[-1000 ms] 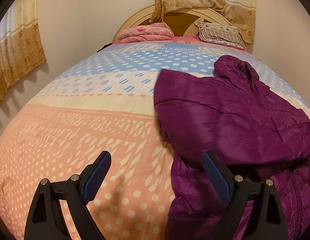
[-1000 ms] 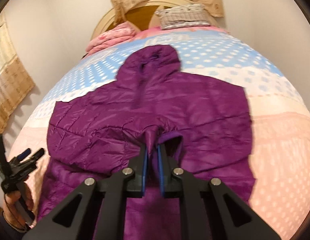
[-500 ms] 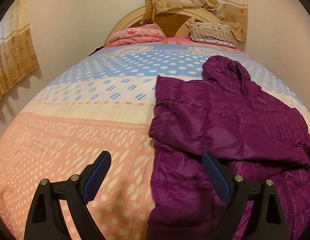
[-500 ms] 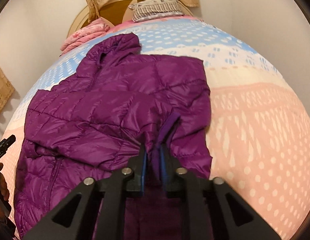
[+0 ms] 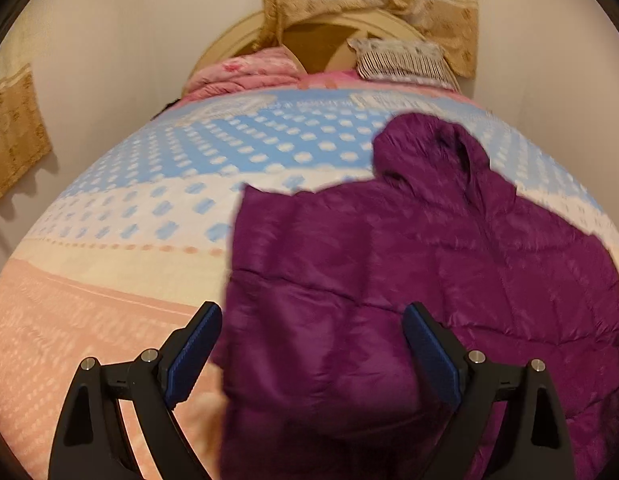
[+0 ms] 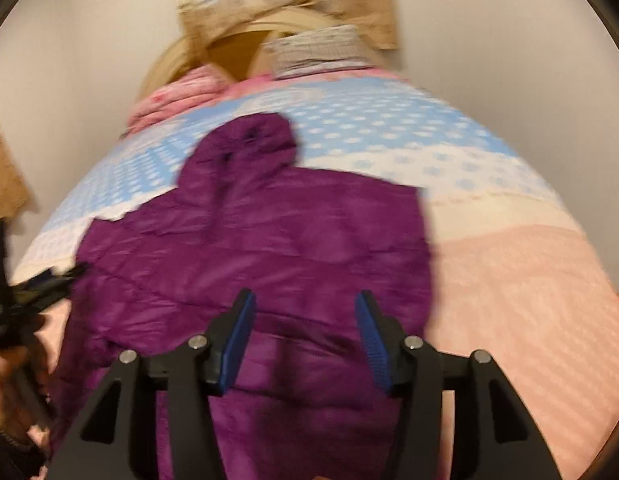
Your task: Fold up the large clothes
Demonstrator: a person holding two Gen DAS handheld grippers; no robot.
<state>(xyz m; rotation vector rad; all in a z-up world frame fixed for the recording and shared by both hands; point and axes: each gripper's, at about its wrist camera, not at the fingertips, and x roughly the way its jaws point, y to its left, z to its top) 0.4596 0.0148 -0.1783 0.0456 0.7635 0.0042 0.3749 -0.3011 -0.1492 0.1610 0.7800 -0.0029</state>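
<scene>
Both views blurred, jacket (image 5: 409, 280) hem cut off below.
My left gripper (image 5: 311, 350) and right gripper (image 6: 305, 340) gape empty over quilted, shiny purple fabric on the dotted bed (image 5: 149, 216).

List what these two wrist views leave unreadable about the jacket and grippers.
- Jacket hem: left wrist view, cut off by the bottom edge and hidden behind the open left gripper.
- Jacket sleeves: right wrist view, motion blur smears the folds; the open right gripper covers the middle.
- Left gripper seen from the right wrist view: blurred at the left edge, finger state unreadable there.
- Bedspread print: blurred.
</scene>
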